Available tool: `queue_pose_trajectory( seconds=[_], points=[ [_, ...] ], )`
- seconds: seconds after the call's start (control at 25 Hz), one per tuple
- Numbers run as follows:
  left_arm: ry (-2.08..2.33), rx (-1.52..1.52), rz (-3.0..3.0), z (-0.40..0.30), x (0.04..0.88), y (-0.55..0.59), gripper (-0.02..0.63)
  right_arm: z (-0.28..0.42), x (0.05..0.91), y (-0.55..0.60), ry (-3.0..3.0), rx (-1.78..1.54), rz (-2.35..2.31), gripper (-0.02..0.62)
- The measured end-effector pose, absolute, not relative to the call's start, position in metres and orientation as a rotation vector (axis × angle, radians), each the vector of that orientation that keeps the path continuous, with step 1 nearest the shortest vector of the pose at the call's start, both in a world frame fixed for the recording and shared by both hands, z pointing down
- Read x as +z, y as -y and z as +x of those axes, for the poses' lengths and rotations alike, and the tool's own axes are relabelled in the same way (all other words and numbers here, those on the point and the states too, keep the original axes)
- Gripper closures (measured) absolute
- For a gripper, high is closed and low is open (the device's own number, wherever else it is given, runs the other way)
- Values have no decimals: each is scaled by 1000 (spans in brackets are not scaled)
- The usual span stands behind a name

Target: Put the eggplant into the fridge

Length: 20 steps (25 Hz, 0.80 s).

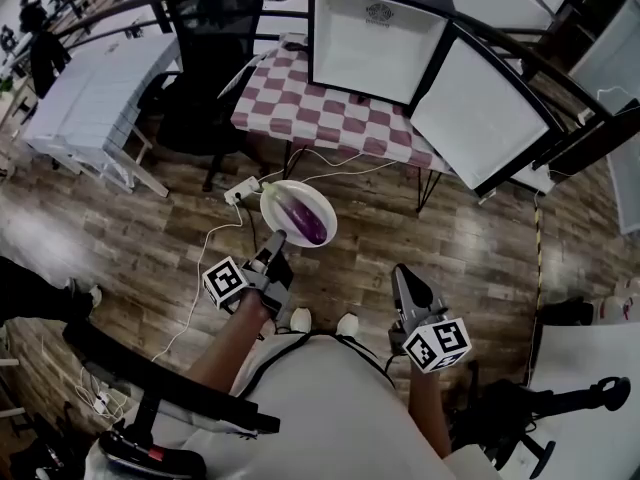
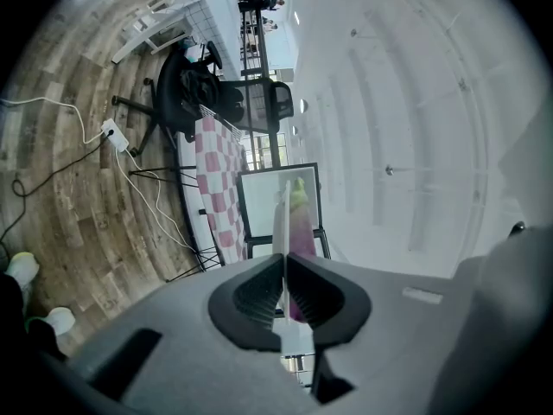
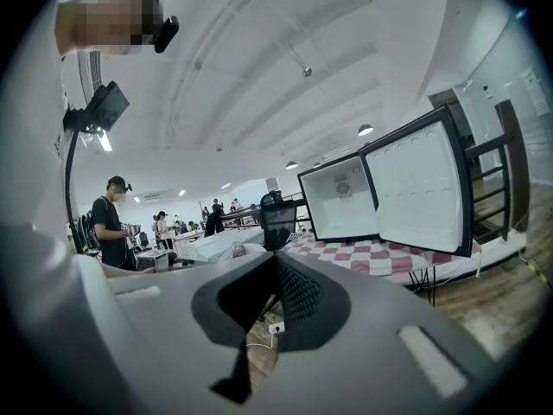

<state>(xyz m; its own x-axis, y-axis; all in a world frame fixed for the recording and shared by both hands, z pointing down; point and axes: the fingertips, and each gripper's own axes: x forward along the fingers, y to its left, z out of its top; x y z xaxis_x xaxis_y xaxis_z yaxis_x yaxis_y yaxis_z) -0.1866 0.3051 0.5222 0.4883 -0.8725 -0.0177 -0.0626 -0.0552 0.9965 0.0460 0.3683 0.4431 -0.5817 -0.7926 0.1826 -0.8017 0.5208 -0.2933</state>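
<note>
Currently the L gripper [image 1: 275, 240] [image 2: 283, 256] holds a white plate [image 1: 284, 196] by its near rim. Its jaws are almost together, w/ only the thin rim between the pads. In the L gripper view the plate [image 2: 281, 210] shows edge-on in the jaws. On the plate lies the eggplant [image 1: 307, 218] [image 2: 301, 227], purple, its green stem end toward the fridge [image 1: 375, 38] [image 2: 263, 201].

The fridge stands open on a table [image 1: 310, 103] w/ a red-and-white check cloth, its door [image 1: 480, 108] swung wide to the right in the head view. Plate and eggplant are well short of the fridge, out over the wood floor [image 1: 200, 228] in front of the fridge's table.

The R gripper [image 1: 400, 273] [image 3: 276, 256] is on the fridge's door side, farther back from the fridge than the plate. Its jaw tips are together and it holds nothing. The R gripper view looks at the fridge [image 3: 341, 201] and door [image 3: 423, 193].

A black chair [image 1: 215, 28] is left of the fridge in the head view. A power strip [image 1: 240, 193] w/ white cable is on the floor in front of the fridge's table.
</note>
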Motion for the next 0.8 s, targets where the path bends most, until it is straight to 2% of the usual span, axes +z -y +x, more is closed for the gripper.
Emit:
queue_pose_trajectory(
  seconds=[0.8],
  points=[
    [851,-813,1494,-248,533,-318,584,-10,455,-371,2665,556,1453,589]
  ],
)
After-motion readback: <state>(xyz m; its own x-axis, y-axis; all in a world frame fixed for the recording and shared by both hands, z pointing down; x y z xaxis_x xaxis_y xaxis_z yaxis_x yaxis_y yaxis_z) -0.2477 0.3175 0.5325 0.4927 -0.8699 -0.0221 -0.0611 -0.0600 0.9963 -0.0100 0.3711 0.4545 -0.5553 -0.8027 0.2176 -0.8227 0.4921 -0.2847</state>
